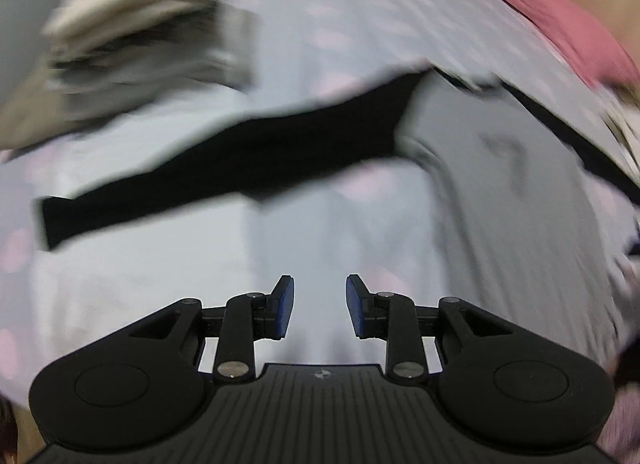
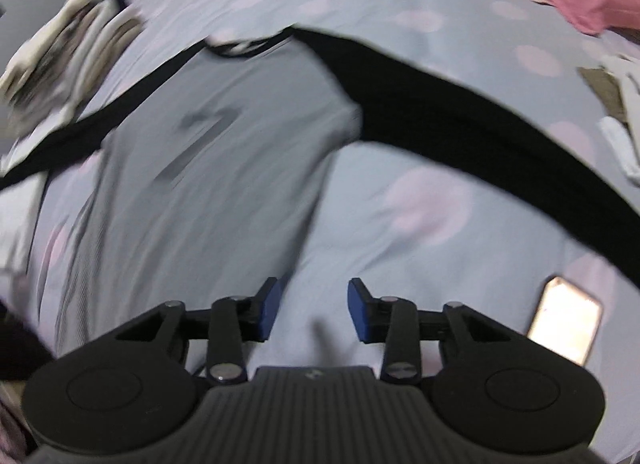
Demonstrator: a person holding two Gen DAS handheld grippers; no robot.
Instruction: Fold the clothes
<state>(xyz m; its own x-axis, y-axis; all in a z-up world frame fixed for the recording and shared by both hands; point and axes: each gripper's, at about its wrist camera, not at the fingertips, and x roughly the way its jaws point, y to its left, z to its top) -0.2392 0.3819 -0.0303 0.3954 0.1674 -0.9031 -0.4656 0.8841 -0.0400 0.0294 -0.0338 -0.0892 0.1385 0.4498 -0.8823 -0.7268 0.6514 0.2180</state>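
Observation:
A grey long-sleeved shirt [image 1: 492,184] with black sleeves lies spread flat on a pale bed sheet with pink dots [image 1: 320,232]. Its left black sleeve [image 1: 224,160] stretches out ahead of my left gripper [image 1: 320,306], which is open, empty, and above bare sheet. In the right wrist view the shirt body [image 2: 208,168] lies ahead to the left and the other black sleeve [image 2: 460,132] runs to the right. My right gripper [image 2: 313,310] is open and empty, just beside the shirt's lower edge. Both views are motion-blurred.
A stack of folded pale clothes [image 1: 136,28] sits at the far left of the bed, also in the right wrist view [image 2: 60,60]. A pink pillow [image 1: 560,20] lies at the far right. A phone [image 2: 566,320] rests on the sheet by my right gripper.

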